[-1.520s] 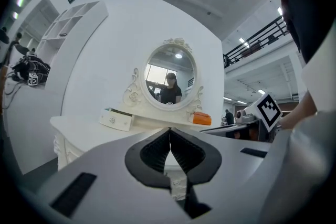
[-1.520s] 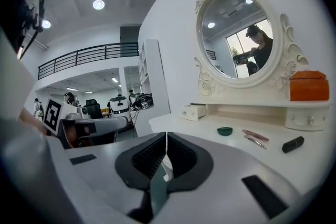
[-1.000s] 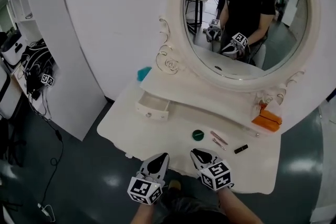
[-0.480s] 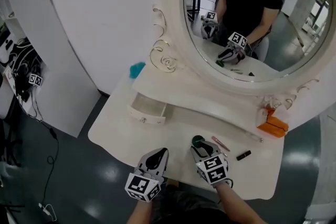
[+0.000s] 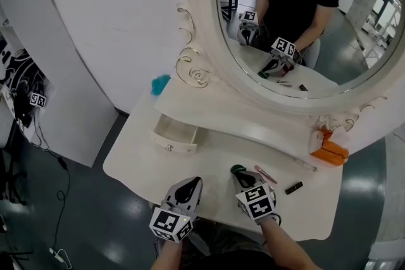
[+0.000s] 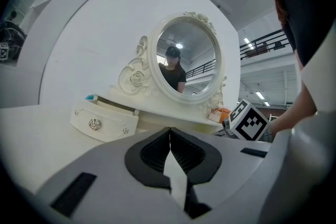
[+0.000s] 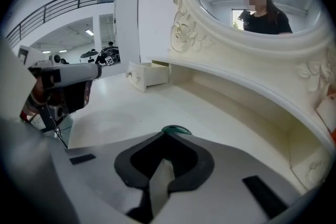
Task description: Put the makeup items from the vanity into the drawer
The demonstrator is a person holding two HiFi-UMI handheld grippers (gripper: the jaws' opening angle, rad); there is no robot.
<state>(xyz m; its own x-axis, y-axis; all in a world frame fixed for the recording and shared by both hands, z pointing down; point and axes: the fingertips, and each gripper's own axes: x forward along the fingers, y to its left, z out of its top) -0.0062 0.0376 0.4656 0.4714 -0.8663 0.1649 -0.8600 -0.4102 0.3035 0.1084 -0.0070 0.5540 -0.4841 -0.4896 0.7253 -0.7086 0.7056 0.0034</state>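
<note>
White vanity [image 5: 142, 155] fills the scene, standing against a pale wall on a dark floor.

The right gripper [image 7: 169, 136] points down at the top. Its jaws have just been closing and now they are together on the near edge of the green disc [image 7: 176, 129]. Only a thin part of the disc shows over the tips. The disc lies flat on the top.

Just to the right of these tips, two pink sticks [image 5: 265, 174] lie side by side. A little more to the right and nearer to the front edge lies a black stick [image 5: 293, 188]. These things are apart from each other and from the disc.

The left gripper [image 6: 170, 130] is beside the right one, at the front edge of the vanity, nearly level. Its jaws are pressed together with nothing between them.

Beyond the left tips, well apart from them, the drawer [image 5: 174, 137] stands pulled out, with a small knob on its front. I cannot see inside it.

Far to the right of both grippers, an orange box [image 5: 329, 150] sits at the foot of the mirror [image 5: 201, 22]. Beyond the drawer, on the upper shelf at the left of the mirror, there is a teal thing [image 5: 160, 83]; its kind I cannot tell.
</note>
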